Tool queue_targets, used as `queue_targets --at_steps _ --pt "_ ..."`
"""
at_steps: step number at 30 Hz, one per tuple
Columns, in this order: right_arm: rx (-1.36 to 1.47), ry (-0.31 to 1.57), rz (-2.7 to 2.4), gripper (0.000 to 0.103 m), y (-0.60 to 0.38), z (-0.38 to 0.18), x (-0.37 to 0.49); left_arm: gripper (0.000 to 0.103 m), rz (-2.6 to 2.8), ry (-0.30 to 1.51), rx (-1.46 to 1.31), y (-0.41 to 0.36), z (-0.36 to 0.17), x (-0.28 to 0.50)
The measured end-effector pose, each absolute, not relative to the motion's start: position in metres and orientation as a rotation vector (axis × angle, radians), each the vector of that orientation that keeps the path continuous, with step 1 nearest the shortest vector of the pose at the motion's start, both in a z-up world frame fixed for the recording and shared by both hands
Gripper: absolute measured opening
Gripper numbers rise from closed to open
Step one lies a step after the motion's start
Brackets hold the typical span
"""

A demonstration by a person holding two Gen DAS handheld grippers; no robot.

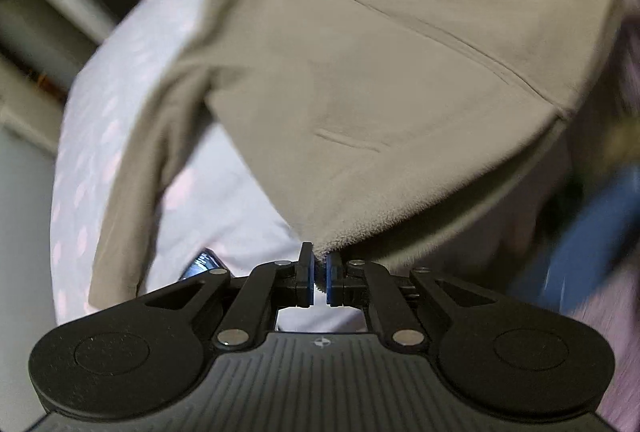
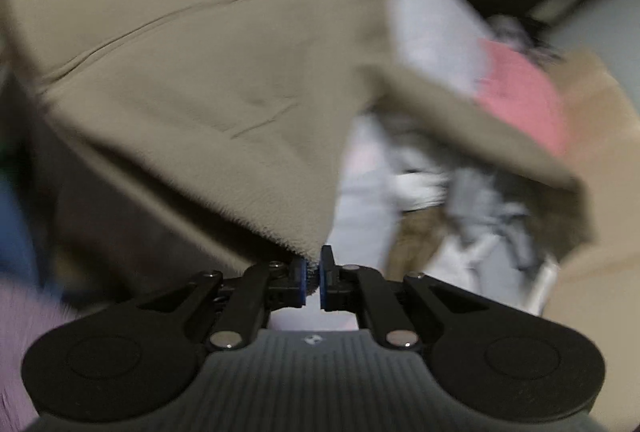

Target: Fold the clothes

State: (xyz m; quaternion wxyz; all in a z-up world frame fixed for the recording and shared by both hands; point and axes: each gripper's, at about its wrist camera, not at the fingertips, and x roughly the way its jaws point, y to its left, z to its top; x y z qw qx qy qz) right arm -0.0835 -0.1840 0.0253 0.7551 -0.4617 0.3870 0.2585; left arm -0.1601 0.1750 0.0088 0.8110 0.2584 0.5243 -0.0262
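Both tools pinch bottom corners of the beige fleece jacket (image 1: pixel 360 72): left tool (image 1: pixel 319 274) and right tool (image 2: pixel 313 282) nearly closed on its hem, garment raised over the dotted bed sheet (image 1: pixel 120 104). Keeping both grips level and taut should lay it flat.

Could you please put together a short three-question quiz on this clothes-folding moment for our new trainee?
1. True or false: the left gripper is open and holds nothing.
2. What does the right gripper pinch? A) the pink garment B) a corner of the beige fleece jacket C) the grey clothes
3. Fill in: under the jacket lies a pale sheet printed with ____ spots.

Key: 1 false, it is shut on a jacket corner; 2 B; 3 pink.
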Motion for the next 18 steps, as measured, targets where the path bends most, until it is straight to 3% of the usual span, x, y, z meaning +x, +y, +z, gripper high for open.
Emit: queue_targets --at_steps 7,10,12,14,18 --pt "-1.161 0.950 0.635 0.007 -0.168 -0.033 -0.086 0.004 -0.096 1.287 0.603 0.173 -0.032 -0.140" --pt "-1.084 0.998 0.654 0.013 -0.170 -0.025 -0.080 0.008 -0.110 1.310 0.507 0.174 -0.023 -0.146" --pt "-1.033 1.038 0.671 0.038 -0.173 -0.019 -0.079 0.015 -0.136 1.324 0.424 0.179 -0.014 -0.147" --pt "-0.993 1.062 0.692 0.039 -0.178 -0.009 -0.081 0.026 -0.119 1.290 0.363 0.189 -0.003 -0.138" --pt "-0.898 1.082 0.706 0.042 -0.186 0.018 -0.074 0.033 -0.082 1.216 0.243 0.209 0.017 -0.121"
